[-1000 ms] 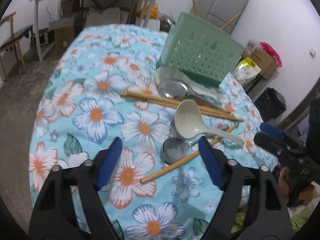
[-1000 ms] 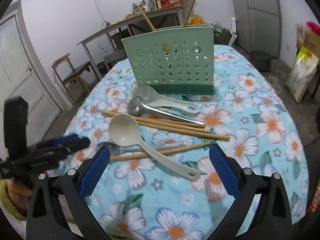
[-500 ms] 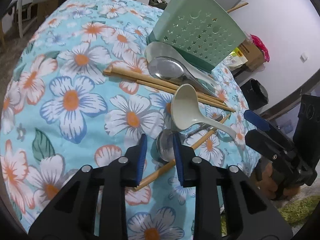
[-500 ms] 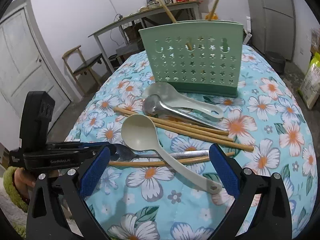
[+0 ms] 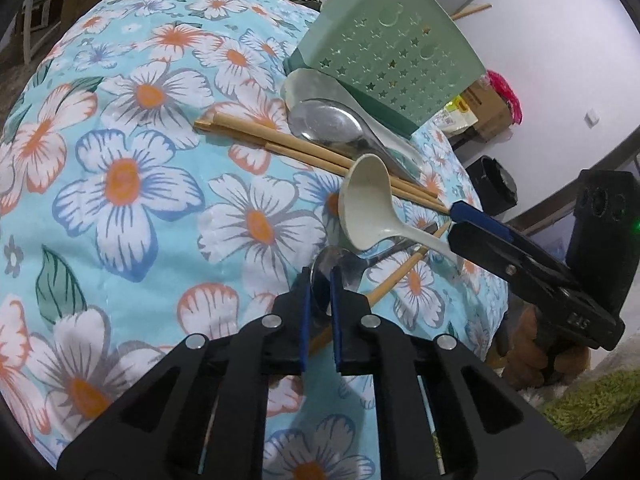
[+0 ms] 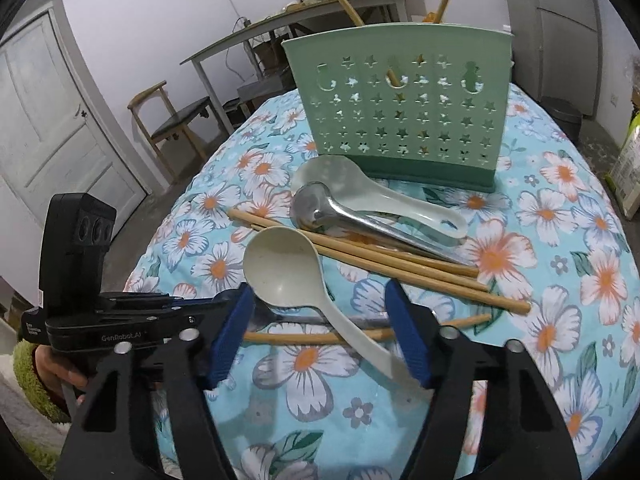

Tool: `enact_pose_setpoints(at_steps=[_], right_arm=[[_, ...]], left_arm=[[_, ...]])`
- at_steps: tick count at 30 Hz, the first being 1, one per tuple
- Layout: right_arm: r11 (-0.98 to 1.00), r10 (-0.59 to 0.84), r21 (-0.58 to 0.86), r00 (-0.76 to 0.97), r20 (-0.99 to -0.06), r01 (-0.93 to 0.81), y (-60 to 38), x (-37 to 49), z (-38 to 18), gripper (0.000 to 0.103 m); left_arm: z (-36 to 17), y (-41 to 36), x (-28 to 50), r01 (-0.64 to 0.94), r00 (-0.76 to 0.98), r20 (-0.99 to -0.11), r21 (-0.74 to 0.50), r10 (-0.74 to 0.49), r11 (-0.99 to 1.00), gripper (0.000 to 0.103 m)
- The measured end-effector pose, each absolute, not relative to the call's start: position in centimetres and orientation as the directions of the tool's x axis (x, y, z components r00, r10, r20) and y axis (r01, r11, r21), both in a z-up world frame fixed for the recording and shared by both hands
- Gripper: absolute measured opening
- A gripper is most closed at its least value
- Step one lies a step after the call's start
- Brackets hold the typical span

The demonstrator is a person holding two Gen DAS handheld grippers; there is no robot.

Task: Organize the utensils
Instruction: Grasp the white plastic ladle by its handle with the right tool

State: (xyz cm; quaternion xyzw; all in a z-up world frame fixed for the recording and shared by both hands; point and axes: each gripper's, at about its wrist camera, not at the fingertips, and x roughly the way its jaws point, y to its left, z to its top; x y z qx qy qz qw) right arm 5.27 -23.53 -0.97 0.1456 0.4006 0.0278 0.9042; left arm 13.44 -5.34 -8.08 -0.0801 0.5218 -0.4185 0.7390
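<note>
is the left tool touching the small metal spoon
Touching. In the left wrist view, the left tool has its blue pads closed tight on the bowl of the small metal spoon, with no gap showing.

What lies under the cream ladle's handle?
A metal spoon and one chopstick cross beneath the cream ladle. The parts directly under its handle are hidden.

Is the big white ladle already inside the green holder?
No, the white ladle lies on the flowered tablecloth in front of the green holder, resting across a chopstick.
</note>
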Motion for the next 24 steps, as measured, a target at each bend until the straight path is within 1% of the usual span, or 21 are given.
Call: enact_pose_setpoints(at_steps=[1,4,6,8,12,15,18,24], right_arm=[[0.956,0.178,0.289,0.676,-0.715,0.054,-23.5,5.6,-1.0,0.058],[0.947,0.221,0.32,0.672,-0.707,0.024,-23.5,6.5,-1.2,0.047],[0.945,0.233,0.328,0.663,-0.711,0.02,-23.6,7.2,-1.5,0.035],[0.944,0.236,0.329,0.664,-0.71,0.016,-23.7,7.7,-1.4,0.031],[0.935,0.279,0.352,0.664,-0.694,-0.025,-22.8,8.4,-0.7,0.03],[0.947,0.257,0.319,0.664,-0.702,-0.03,-22.4,8.8,-0.5,0.03],[0.944,0.27,0.33,0.638,-0.721,-0.026,-23.2,9.6,-1.0,0.03],[0.911,0.399,0.385,0.553,-0.732,-0.148,-24.6,12.3,-2.1,0.03]], left_arm=[[-8.1,-5.2,13.5,0.531,0.105,-0.7,-0.561,-0.706,0.635,0.006],[-8.1,-4.8,13.7,0.514,0.106,-0.687,-0.581,-0.719,0.631,0.005],[-8.1,-4.4,13.8,0.5,0.112,-0.681,-0.591,-0.724,0.633,0.004],[-7.8,-4.1,13.9,0.495,0.122,-0.681,-0.589,-0.722,0.639,0.004],[-7.5,-3.6,13.9,0.49,0.134,-0.688,-0.58,-0.714,0.651,0.004],[-7.5,-3.2,14.1,0.487,0.137,-0.689,-0.579,-0.712,0.654,0.004],[-7.5,-2.6,14.2,0.479,0.142,-0.689,-0.58,-0.71,0.659,0.004],[-7.9,-2.2,14.4,0.47,0.138,-0.686,-0.59,-0.715,0.657,0.004]])
